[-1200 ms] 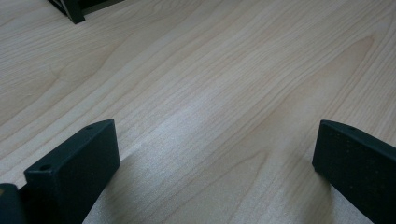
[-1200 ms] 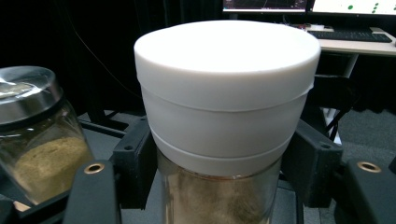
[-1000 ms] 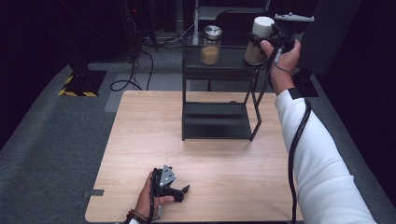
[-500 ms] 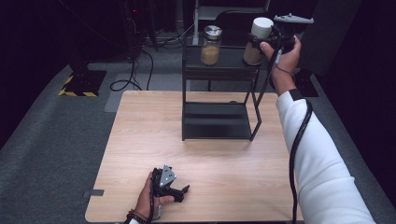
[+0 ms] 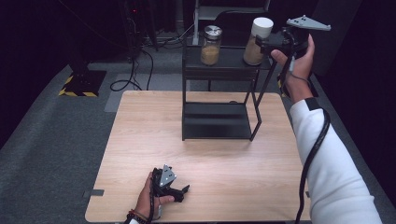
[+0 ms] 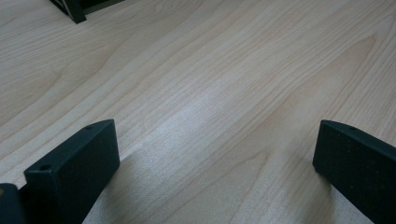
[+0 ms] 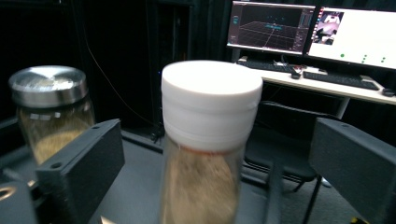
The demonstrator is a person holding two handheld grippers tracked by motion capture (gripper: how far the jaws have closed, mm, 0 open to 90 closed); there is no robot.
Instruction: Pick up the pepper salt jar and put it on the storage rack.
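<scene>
A jar with a white lid (image 5: 258, 42) and tan contents stands on the top of a black shelf rack (image 5: 219, 59), at its right end. My right gripper (image 5: 266, 44) is level with it, just to its right. In the right gripper view the white-lid jar (image 7: 208, 140) sits between the jaws, which have just been opening; both pads stand apart from the glass. A second jar with a metal lid (image 5: 211, 45) stands to its left. My left gripper (image 5: 183, 190) rests on the table near the front edge, open on bare wood (image 6: 215, 93).
The rack's lower shelf (image 5: 215, 121) stands on the back half of the wooden table (image 5: 140, 140). Behind the rack in the right gripper view are a desk with monitors (image 7: 327, 32) and a chair. Cables lie on the grey floor (image 5: 126, 84) at the left.
The right gripper's jaws have spread off the white-lid jar and the hand has drawn a little to the right. The jar stays on the rack's top. The left gripper has not moved.
</scene>
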